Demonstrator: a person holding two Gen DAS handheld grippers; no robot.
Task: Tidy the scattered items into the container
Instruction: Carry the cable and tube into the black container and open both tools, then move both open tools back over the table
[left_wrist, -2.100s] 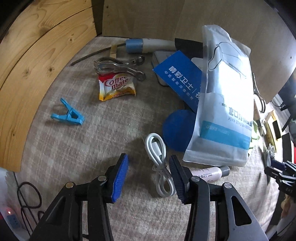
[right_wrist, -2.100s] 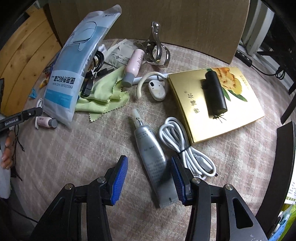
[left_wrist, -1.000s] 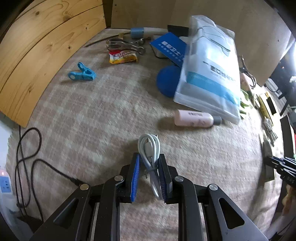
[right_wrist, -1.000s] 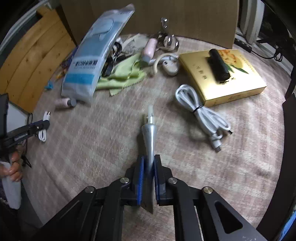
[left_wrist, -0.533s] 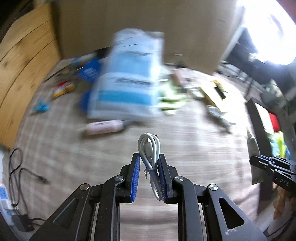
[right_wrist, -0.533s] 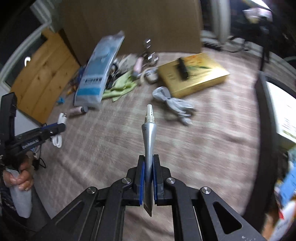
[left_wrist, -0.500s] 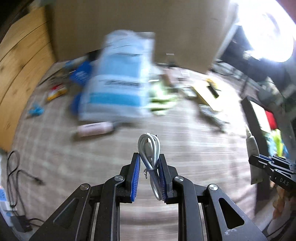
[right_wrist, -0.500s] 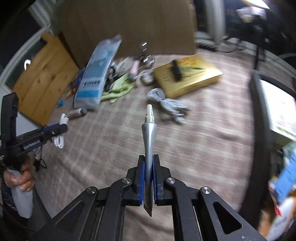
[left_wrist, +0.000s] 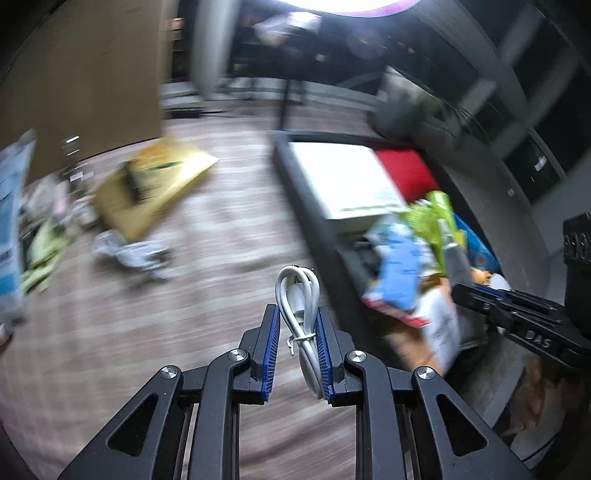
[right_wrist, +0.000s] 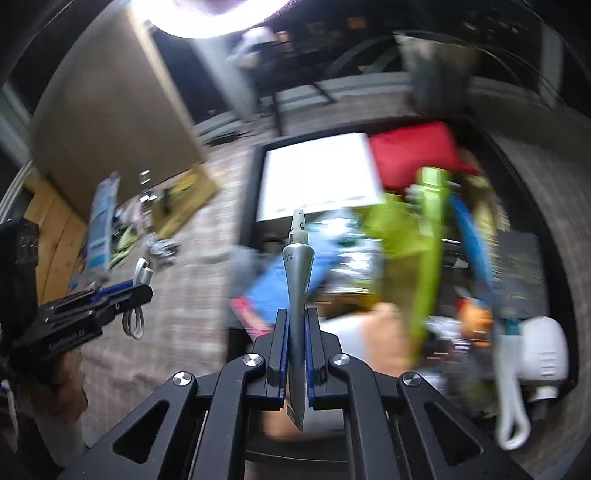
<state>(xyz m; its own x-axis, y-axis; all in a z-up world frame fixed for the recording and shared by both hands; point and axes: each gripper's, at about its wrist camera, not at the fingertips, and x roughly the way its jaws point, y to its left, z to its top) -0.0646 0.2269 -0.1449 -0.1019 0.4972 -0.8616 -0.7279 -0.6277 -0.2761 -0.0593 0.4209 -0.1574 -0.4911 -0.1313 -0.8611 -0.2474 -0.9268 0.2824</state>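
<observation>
My left gripper (left_wrist: 297, 314) is shut on a coiled white cable (left_wrist: 295, 288), whose loop sticks up between the blue pads. It hangs over the checked cloth just left of the dark container's wall (left_wrist: 314, 221). My right gripper (right_wrist: 297, 317) is shut on a silver tube (right_wrist: 298, 266), nozzle pointing forward, above the container's contents. The container's rim (right_wrist: 247, 206) stands left of the tube. The left gripper (right_wrist: 140, 288) with the cable (right_wrist: 142, 275) shows at the left of the right wrist view. The right gripper (left_wrist: 476, 291) enters the left wrist view from the right. Both views are blurred.
The container holds a white flat box (left_wrist: 340, 177), a red pouch (left_wrist: 406, 173), a blue packet (left_wrist: 402, 266) and green items. On the cloth to the left lie a gold box (left_wrist: 147, 188), a white cable bundle (left_wrist: 129, 254) and a mask packet (left_wrist: 11, 229).
Both grippers have swung right, away from the scattered items and over to the dark container, each still holding its object. The views have rolled and blurred.
</observation>
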